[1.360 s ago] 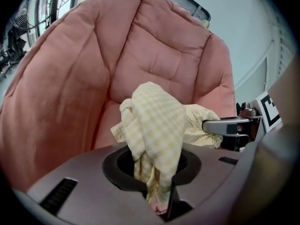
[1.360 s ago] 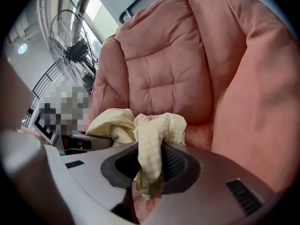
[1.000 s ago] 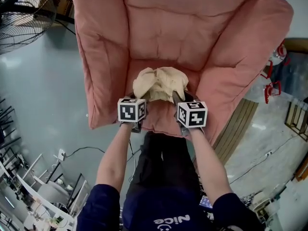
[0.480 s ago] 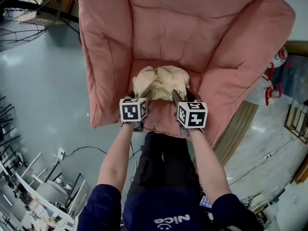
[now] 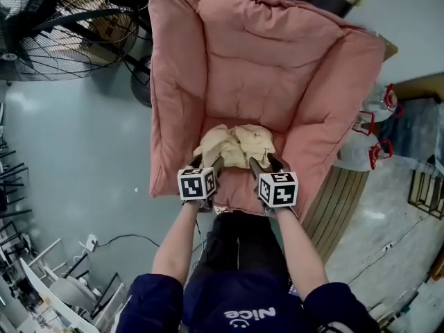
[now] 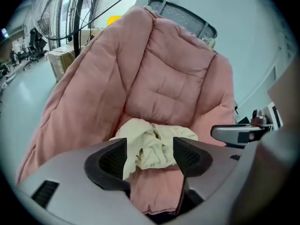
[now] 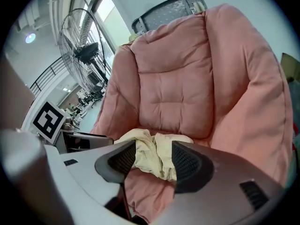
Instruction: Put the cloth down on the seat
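The cream cloth (image 5: 234, 146) lay crumpled on the seat (image 5: 239, 187) of a pink armchair (image 5: 263, 68), toward the seat's front edge. Its longer side ran across from one padded arm to the other. At that front edge the left gripper (image 5: 208, 164) and the right gripper (image 5: 266, 163) were both opening their jaws wide. The cloth's near edge showed between each pair of pads, unpressed. Polished grey floor (image 5: 69, 151) surrounded the chair. A large standing fan (image 5: 62, 33) stood off its back left corner, and wooden slats (image 5: 340, 193) lay off its right side.
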Motion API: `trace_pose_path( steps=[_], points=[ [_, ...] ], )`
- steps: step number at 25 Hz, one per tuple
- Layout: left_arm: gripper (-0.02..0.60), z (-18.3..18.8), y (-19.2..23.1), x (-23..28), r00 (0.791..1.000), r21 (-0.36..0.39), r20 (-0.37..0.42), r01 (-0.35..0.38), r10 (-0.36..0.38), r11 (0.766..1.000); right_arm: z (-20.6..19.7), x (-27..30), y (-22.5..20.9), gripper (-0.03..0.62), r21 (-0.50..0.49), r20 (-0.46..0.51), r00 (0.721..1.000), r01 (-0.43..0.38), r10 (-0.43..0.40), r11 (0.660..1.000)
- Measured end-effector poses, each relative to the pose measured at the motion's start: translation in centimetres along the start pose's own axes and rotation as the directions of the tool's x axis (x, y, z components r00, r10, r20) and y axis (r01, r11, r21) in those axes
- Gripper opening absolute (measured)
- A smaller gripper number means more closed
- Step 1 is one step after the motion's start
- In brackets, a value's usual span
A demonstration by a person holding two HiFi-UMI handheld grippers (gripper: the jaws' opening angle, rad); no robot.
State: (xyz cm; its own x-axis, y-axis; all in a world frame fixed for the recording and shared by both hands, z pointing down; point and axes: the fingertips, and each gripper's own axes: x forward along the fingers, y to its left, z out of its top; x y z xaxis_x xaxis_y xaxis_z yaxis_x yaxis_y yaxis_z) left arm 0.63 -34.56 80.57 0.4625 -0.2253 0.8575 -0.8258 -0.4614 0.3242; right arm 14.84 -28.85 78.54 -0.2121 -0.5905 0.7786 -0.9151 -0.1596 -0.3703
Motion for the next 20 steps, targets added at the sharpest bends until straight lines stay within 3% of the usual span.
trace_pose_path(
  steps=[8, 20],
  points=[
    [0.321, 2.1, -4.8, -8.5, 0.986, 0.096, 0.123, 0.105, -0.116, 0.99, 2.8, -7.8, 3.7, 0.216, -0.053, 0.102, 0.995, 0.011, -0.006, 0.999],
    [0.321, 2.2, -8.7, -22.9, 0.932, 0.198, 0.316, 0.119, -0.179, 0.973, 4.2, -21.2, 11.0, 0.216, -0.174, 0.292, 0.956, 0.066, -0.013, 0.983]
  ],
)
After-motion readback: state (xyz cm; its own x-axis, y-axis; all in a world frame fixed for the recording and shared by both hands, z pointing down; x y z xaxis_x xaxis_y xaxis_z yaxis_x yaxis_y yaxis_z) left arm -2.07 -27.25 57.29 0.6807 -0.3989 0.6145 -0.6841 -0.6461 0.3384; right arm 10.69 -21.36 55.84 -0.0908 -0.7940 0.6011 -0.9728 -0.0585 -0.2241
